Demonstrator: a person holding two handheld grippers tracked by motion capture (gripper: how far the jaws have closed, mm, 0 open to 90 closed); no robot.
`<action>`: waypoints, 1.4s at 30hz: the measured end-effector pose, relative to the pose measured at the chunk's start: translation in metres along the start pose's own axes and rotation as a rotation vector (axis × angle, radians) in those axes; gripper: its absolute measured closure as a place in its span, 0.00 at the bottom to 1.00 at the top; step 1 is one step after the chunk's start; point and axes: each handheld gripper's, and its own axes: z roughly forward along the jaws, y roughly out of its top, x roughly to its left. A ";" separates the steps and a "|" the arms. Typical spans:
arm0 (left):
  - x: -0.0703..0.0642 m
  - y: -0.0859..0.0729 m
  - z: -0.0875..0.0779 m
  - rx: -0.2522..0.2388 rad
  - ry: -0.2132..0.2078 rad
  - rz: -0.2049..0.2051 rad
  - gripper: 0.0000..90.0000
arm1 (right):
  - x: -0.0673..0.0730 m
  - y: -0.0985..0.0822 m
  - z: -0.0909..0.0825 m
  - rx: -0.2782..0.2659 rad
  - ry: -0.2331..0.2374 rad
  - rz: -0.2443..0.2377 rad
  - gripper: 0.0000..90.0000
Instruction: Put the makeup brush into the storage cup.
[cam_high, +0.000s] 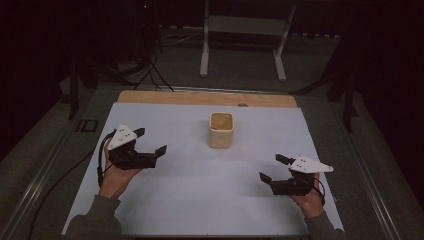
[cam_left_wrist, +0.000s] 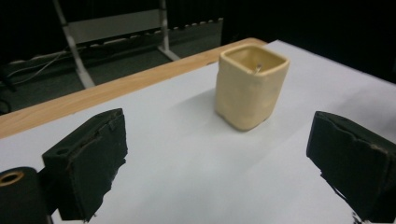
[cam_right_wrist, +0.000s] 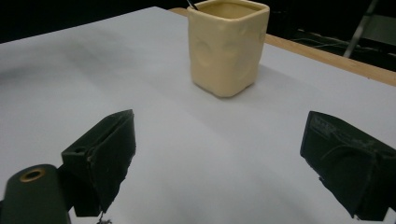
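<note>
two grippers flanked a cream cup (cam_high: 221, 130) on the worktop (cam_high: 200, 200).
the cup stood upright at the middle back of the white sheet, well apart from both; left gripper (cam_high: 151, 141) and right gripper (cam_high: 274, 168) had jaws wide, empty.

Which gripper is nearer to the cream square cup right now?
Left. The left gripper sits beside the cream cup, slightly nearer the person. The right gripper lies farther off, on its other side. Both are open.
</note>
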 end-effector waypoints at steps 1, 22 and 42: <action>0.001 -0.006 -0.003 0.006 0.017 -0.001 0.05 | -0.001 -0.001 0.000 0.000 -0.002 0.002 0.11; 0.021 -0.068 -0.066 -0.014 0.169 -0.090 0.02 | -0.012 -0.015 -0.015 -0.017 -0.063 0.031 0.11; 0.021 -0.100 -0.092 -0.017 0.250 -0.105 0.02 | -0.014 -0.033 -0.028 -0.040 -0.087 0.040 0.11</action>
